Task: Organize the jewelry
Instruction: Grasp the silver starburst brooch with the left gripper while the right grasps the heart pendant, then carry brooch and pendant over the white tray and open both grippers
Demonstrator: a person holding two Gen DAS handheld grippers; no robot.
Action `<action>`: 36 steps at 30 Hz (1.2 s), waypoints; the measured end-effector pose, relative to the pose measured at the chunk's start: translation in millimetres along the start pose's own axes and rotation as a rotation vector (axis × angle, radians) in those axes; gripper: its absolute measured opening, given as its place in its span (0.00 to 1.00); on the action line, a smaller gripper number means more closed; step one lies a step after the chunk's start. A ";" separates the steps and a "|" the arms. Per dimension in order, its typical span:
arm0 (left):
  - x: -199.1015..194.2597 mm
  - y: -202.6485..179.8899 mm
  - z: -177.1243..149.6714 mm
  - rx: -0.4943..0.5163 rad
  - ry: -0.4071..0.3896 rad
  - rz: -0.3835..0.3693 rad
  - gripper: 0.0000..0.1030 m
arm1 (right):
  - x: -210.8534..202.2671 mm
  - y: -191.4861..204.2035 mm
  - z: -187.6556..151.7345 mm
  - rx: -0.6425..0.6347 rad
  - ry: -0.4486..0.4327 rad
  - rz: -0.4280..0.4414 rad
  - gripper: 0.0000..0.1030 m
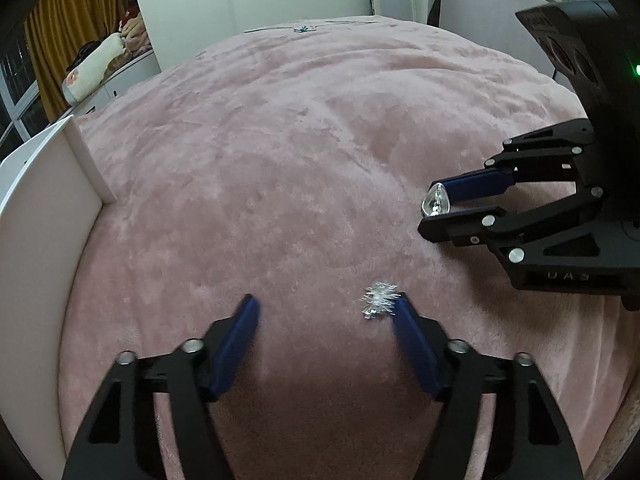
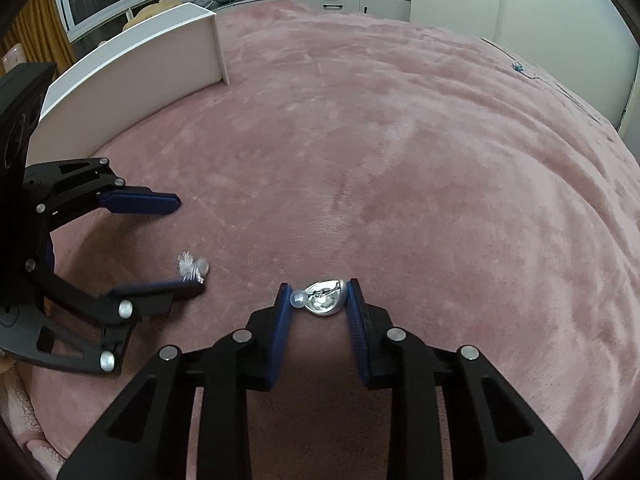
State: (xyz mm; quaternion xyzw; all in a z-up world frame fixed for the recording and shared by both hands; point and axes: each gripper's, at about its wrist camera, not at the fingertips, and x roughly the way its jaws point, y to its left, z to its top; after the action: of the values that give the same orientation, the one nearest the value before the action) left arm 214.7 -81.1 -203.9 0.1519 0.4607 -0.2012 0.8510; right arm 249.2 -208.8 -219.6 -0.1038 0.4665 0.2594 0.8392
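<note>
My right gripper (image 2: 318, 294) is shut on a silver teardrop earring (image 2: 325, 302) with a clear backing bead, held just above the pink plush blanket (image 2: 380, 160); it also shows in the left wrist view (image 1: 435, 203). My left gripper (image 1: 326, 306) is open, and a sparkly snowflake earring (image 1: 379, 300) sits on the blanket touching the inner side of its right finger. In the right wrist view the snowflake earring (image 2: 193, 267) looks blurred beside the left gripper (image 2: 188, 244).
A white box (image 1: 44, 200) stands at the left edge of the blanket; it also shows in the right wrist view (image 2: 152, 64). A thin chain with a blue charm (image 1: 302, 29) lies at the far edge. Windows, curtains and cushions are behind.
</note>
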 end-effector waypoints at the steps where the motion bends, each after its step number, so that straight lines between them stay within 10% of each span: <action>1: -0.2 0.3 0.8 0.000 0.001 -0.002 0.57 | -0.6 0.1 0.4 0.001 -0.001 0.000 0.27; 8: -5.2 8.2 3.3 -0.043 0.019 -0.040 0.21 | -12.5 0.9 2.7 0.000 -0.006 -0.013 0.27; 36: -162.8 63.4 -6.1 -0.116 -0.170 0.089 0.21 | -142.0 62.3 52.6 -0.096 -0.238 -0.097 0.27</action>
State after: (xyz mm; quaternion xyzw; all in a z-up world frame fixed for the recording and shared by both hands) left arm 160.3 10.0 -64.9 0.1053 0.3903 -0.1483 0.9026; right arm 193.4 -182.4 -68.0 -0.1348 0.3452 0.2511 0.8942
